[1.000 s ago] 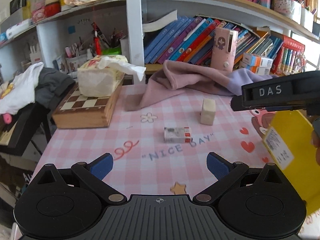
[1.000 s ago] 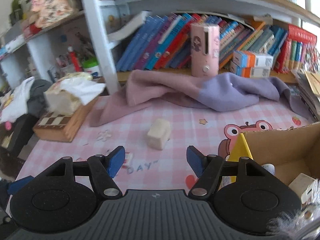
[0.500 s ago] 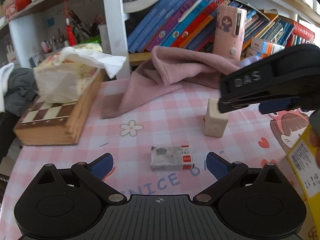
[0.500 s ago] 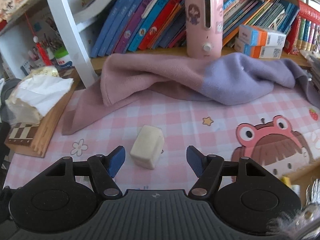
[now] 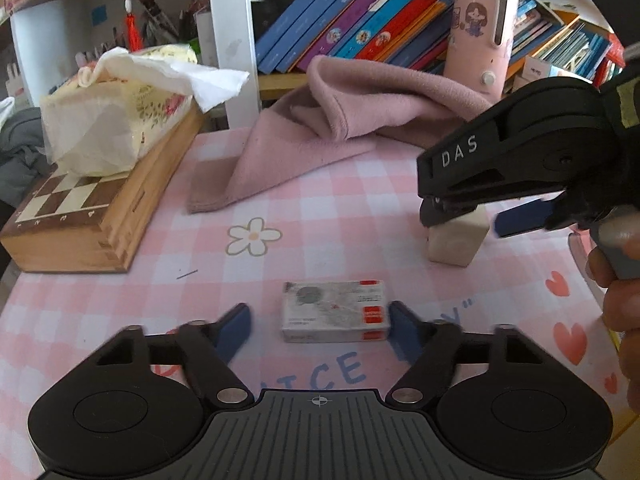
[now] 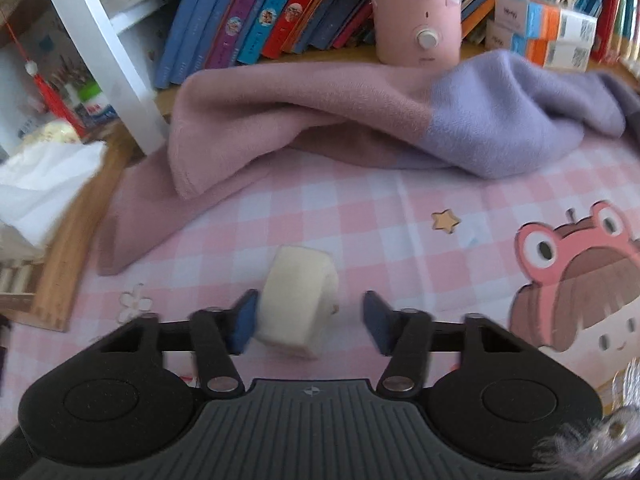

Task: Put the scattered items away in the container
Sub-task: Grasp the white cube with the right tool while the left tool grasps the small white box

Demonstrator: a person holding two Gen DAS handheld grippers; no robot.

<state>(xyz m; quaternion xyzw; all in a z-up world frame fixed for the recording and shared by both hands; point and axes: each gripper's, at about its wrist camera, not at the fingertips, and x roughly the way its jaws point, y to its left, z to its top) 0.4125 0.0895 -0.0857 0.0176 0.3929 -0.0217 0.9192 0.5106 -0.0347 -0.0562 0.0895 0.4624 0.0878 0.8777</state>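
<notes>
A small flat white box with red marks [image 5: 335, 311] lies on the pink checked tablecloth [image 5: 320, 208], between the blue fingers of my left gripper [image 5: 320, 330]. Its jaws are closing: the right pad [image 5: 402, 326] is at the box's end and a gap remains on the left. A cream block [image 6: 298, 304] stands tilted between the fingers of my right gripper [image 6: 310, 322], also closing. The left pad [image 6: 244, 320] touches the block and the right pad stands apart. In the left wrist view the right gripper [image 5: 468, 220] straddles the cream block [image 5: 456, 242].
A wooden chessboard box [image 5: 80, 216] with a tissue pack [image 5: 112, 120] sits at the left. A pink and purple cloth [image 6: 320, 120] lies along the back by the bookshelf, under a pink device [image 6: 416, 12]. A person's hand [image 5: 620, 292] shows at the right edge.
Both grippers have come down and forward, each onto its item, and both pairs of jaws have narrowed. The yellow cardboard box has left both views.
</notes>
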